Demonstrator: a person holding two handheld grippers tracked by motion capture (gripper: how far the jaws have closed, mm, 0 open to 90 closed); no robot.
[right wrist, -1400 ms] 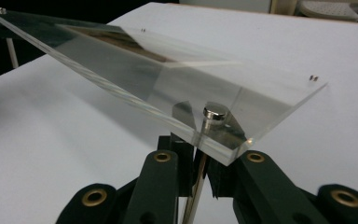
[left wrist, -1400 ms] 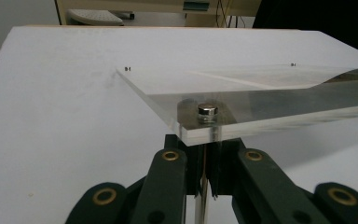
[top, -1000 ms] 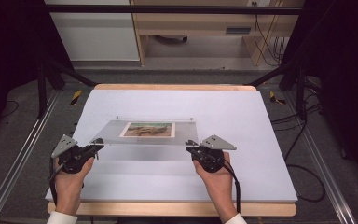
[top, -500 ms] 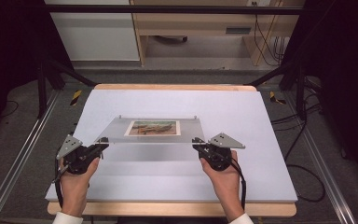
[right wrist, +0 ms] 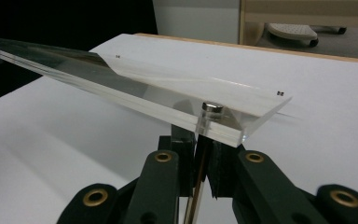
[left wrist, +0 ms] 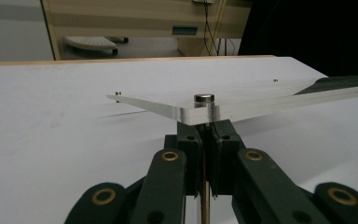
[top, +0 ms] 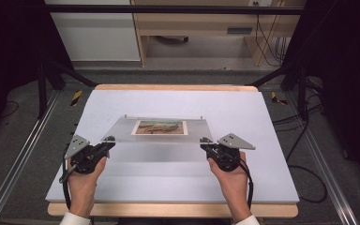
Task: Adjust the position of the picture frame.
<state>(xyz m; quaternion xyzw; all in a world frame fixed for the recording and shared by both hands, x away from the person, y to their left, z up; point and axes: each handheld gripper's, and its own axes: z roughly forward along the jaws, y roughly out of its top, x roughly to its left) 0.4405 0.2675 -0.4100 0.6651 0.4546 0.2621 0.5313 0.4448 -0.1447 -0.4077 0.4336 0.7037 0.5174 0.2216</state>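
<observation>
Two grippers hold a clear frame [top: 161,131] over the white desk [top: 168,183]. Left gripper [top: 108,140] pinches its 7 o'clock corner, right gripper [top: 205,141] its 5 o'clock corner, jaws nearly closed.

Clear glossy acrylic panel [top: 161,136]
</observation>
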